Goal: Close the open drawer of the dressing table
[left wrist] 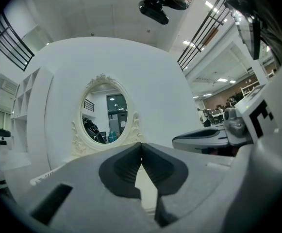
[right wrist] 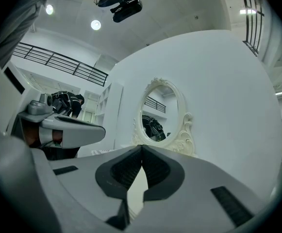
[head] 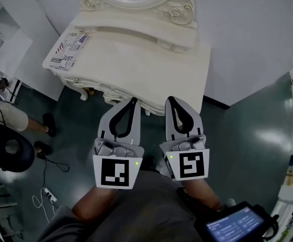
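Observation:
The cream dressing table (head: 136,64) with its oval carved mirror (head: 179,11) stands against the white wall, seen from above. Its curved front edge (head: 121,92) lies just beyond both gripper tips; from this angle I cannot make out a drawer front. My left gripper (head: 133,100) and right gripper (head: 170,99) point side by side at that edge, both shut with nothing between the jaws. In the left gripper view the jaws (left wrist: 141,143) meet below the mirror (left wrist: 104,115). The right gripper view shows the same: closed tips (right wrist: 141,146) under the mirror (right wrist: 158,115).
A printed magazine (head: 71,47) lies on the table's left end. On the floor at left are a person's shoes (head: 48,125), a black stool (head: 7,150) and a cable with a power strip (head: 48,193). A screen device (head: 234,226) sits at bottom right.

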Action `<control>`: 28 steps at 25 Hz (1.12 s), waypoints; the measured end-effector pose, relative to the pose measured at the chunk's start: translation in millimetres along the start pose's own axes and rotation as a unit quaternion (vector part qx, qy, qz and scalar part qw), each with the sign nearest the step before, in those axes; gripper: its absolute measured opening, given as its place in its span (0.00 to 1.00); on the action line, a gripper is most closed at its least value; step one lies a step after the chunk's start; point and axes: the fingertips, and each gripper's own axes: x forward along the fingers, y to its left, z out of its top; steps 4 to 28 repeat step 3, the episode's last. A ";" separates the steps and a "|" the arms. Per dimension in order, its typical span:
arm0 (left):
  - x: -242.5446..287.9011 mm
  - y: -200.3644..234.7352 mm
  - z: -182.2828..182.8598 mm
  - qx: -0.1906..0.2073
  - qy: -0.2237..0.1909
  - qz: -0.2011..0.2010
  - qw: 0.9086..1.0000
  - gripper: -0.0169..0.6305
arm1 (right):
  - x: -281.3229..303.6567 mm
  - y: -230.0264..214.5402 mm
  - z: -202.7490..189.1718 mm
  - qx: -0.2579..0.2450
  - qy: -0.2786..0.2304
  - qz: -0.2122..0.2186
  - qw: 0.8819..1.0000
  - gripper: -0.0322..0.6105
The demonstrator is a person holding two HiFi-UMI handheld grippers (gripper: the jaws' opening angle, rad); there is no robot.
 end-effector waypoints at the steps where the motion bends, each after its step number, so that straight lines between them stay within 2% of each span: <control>1: -4.0 0.6 -1.3 0.001 -0.002 -0.001 1.000 0.05 | -2.2 3.9 -0.5 -0.001 -0.001 -0.001 1.000 0.07; 28: -11.5 2.1 -3.3 0.002 -0.006 -0.002 1.000 0.05 | -6.1 11.5 -1.6 -0.003 -0.002 -0.002 1.000 0.07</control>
